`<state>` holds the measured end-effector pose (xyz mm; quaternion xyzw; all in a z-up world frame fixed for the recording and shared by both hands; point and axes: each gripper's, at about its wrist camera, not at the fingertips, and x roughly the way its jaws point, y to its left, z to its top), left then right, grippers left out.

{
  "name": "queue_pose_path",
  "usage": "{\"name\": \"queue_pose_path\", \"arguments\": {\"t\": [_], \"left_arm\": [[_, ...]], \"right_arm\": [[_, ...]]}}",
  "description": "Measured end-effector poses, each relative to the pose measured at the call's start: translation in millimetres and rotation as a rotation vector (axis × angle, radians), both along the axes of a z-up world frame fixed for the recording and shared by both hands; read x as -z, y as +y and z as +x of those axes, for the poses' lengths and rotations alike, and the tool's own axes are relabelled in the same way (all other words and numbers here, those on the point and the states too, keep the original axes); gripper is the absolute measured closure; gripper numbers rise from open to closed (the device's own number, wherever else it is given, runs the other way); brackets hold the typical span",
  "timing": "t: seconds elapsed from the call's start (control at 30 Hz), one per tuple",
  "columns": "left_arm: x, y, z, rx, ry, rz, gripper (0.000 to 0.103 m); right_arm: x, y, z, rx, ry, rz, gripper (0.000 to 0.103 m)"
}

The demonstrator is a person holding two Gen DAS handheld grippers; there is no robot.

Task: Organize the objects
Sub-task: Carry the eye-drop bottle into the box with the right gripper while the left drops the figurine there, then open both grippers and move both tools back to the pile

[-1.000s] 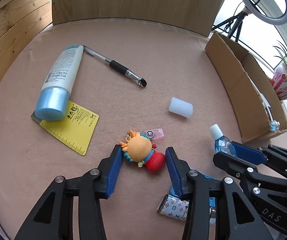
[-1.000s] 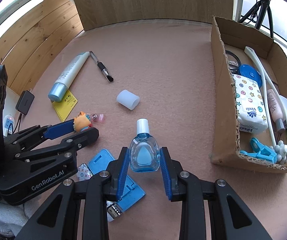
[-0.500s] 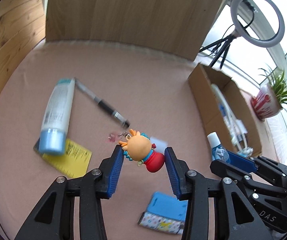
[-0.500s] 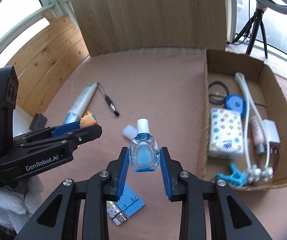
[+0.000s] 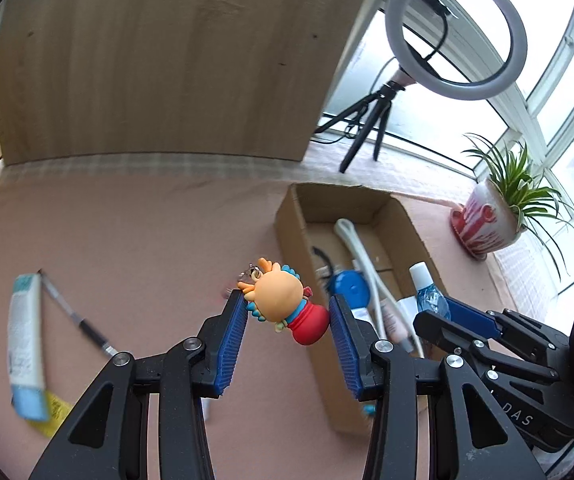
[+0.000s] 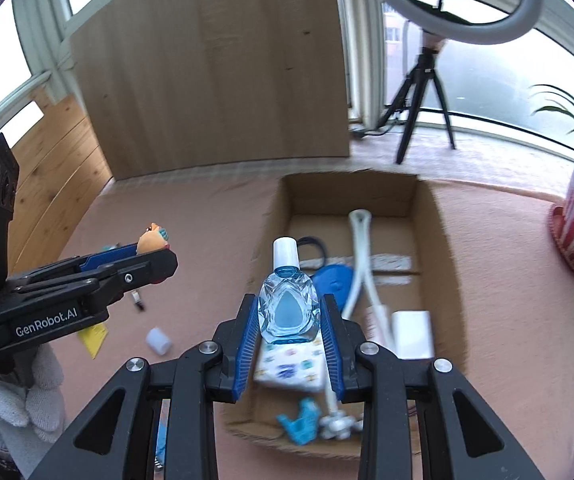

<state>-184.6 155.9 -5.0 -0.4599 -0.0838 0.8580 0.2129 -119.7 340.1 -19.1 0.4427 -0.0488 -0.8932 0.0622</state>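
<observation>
- Left wrist view: the left gripper (image 5: 285, 326) holds a small figure keychain (image 5: 283, 304), orange head and red base, clamped between its blue-padded fingers (image 5: 231, 340) and lifted clear of the table (image 5: 127, 240).
- Left wrist view: the cardboard box (image 5: 299, 248) lies just right of the keychain; inside it are a white curved stick (image 5: 357, 244) and a blue round disc (image 5: 347, 288).
- Left wrist view: on the far left of the table, blurred, lie a white tube with a blue cap (image 5: 25, 340), a pen (image 5: 75, 316) beside it, and a yellow card (image 5: 53, 414) under the cap end.
- Left wrist view: the right gripper (image 5: 447, 316) enters from the right above the box, with a bottle's white cap showing at its tip.
- Left wrist view: a ring light (image 5: 453, 32) on a tripod and a potted plant (image 5: 491, 220) stand behind.
- Right wrist view: the right gripper (image 6: 289, 336) grips a clear blue eye-drop bottle (image 6: 289, 300), white cap upward, between its fingers (image 6: 247, 340), held in the air above the near left part of the cardboard box (image 6: 443, 220).
- Right wrist view: beneath it in the box lie a patterned tissue pack (image 6: 291, 364), a white block (image 6: 413, 328) and a blue clip (image 6: 301, 426).
- Right wrist view: the left gripper (image 6: 143, 256) is at left with the keychain (image 6: 153, 236) at its tip, over the table; a small white cylinder (image 6: 159, 340) rests on the table below.
</observation>
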Motion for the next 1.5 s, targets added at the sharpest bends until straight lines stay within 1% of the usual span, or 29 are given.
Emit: {"name": "queue_pose_path", "arguments": {"t": [0.2, 0.37, 0.53, 0.63, 0.7, 0.73, 0.77, 0.93, 1.13, 1.37, 1.5], "left_arm": [[4, 47, -31, 0.044, 0.002, -0.011, 0.058], [17, 78, -51, 0.063, -0.007, -0.034, 0.058], [31, 90, -64, 0.058, -0.026, -0.048, 0.058], [36, 93, -69, 0.059, -0.029, -0.039, 0.056], [39, 94, -72, 0.067, -0.049, -0.023, 0.050], [39, 93, -73, 0.068, -0.057, -0.020, 0.043], [39, 92, -73, 0.070, -0.061, -0.014, 0.042], [36, 86, -67, 0.076, -0.052, -0.040, 0.042], [26, 64, -56, 0.047, -0.049, -0.017, 0.042], [17, 17, -29, -0.007, -0.049, -0.001, 0.042], [23, -20, -13, -0.042, -0.079, -0.012, 0.042]], "right_arm": [[5, 36, -16, 0.068, 0.008, 0.019, 0.075], [17, 51, -28, 0.083, -0.015, 0.013, 0.075], [29, 55, -34, 0.085, -0.039, 0.019, 0.075], [33, 55, -37, 0.069, -0.055, 0.002, 0.074], [33, 55, -36, 0.074, -0.055, -0.001, 0.068], [33, 55, -36, 0.080, -0.051, -0.002, 0.061], [32, 56, -35, 0.084, -0.047, -0.005, 0.058], [32, 57, -34, 0.096, -0.061, -0.047, 0.057], [24, 53, -25, 0.101, -0.056, -0.098, 0.057], [14, 30, -11, 0.052, -0.041, -0.118, 0.057], [8, 12, 1, 0.013, -0.034, -0.131, 0.057]]}}
